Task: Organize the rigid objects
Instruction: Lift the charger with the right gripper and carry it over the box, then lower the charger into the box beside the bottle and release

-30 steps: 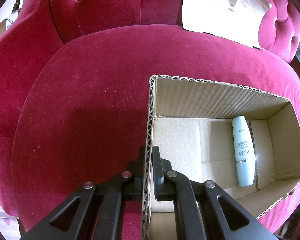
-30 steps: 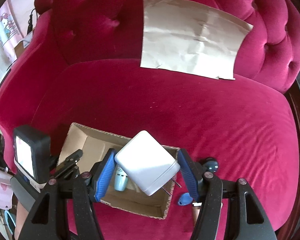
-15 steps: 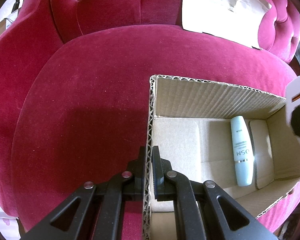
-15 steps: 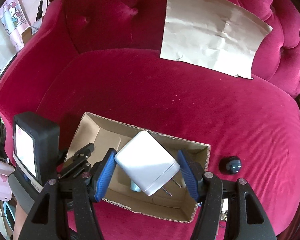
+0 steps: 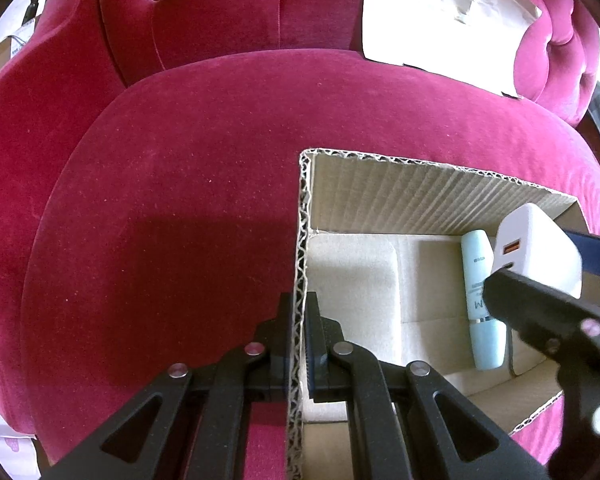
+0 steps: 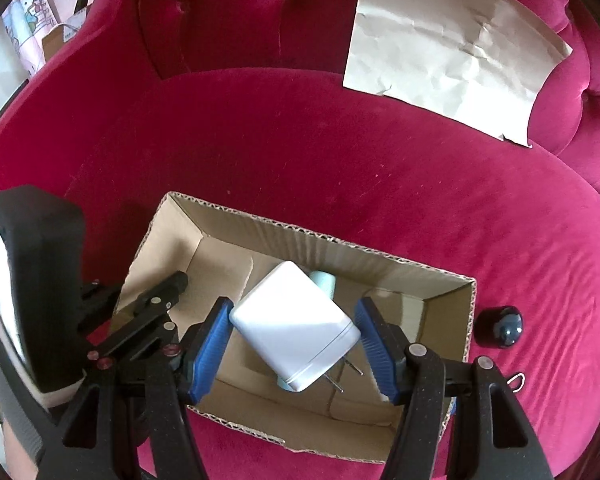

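While left gripper point(image 5: 298, 316) pinches cardboard box point(image 5: 440, 196) wall, right gripper point(image 6: 294, 330) clamps white charger point(image 6: 294, 326) – blue tube point(image 5: 480, 304) just below it.

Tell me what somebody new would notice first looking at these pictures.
The bright crimson velvet sofa fills both views. On its seat sits an open cardboard box, and above it the right gripper holds a white wall charger, prongs pointing toward the camera, over a pale blue tube lying inside. The left gripper pinches the box's left wall.
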Tool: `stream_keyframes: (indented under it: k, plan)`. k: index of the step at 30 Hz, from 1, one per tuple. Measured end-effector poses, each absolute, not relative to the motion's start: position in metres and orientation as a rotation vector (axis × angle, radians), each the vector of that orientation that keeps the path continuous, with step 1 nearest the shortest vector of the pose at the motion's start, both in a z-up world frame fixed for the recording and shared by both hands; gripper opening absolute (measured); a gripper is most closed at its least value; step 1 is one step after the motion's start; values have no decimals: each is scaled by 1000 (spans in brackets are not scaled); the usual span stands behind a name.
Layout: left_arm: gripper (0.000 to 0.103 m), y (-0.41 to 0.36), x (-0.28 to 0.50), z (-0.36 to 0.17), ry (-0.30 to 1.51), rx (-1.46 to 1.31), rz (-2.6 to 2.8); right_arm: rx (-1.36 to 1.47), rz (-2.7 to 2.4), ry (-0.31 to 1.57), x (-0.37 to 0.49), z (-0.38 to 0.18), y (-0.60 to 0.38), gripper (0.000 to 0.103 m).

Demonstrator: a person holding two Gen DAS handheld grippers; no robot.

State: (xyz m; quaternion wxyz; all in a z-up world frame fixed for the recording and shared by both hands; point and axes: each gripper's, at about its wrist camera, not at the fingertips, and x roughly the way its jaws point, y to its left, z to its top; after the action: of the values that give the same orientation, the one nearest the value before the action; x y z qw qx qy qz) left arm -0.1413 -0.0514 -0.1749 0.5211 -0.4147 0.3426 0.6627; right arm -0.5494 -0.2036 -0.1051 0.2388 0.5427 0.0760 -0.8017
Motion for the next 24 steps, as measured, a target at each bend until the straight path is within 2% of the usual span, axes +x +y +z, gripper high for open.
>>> stream_keyframes:
  k: [12,16,20,24]
  plan:
    - [5,-51,-140,-176,830,-979,1559,1483,-2200,205,-551,-108,-209,67]
    - [5,-52,-141,-177,831,-976,1549,1477,-2237,225,-551,-104,-205,84]
    - [5,-52,-140,-178,829,-972,1537,1493,-2253,241,-554,-105,-202,95]
    - [5,-53,-142,-177,834,-963,1526,1502,-2259,239,-557,-106,-197,101]
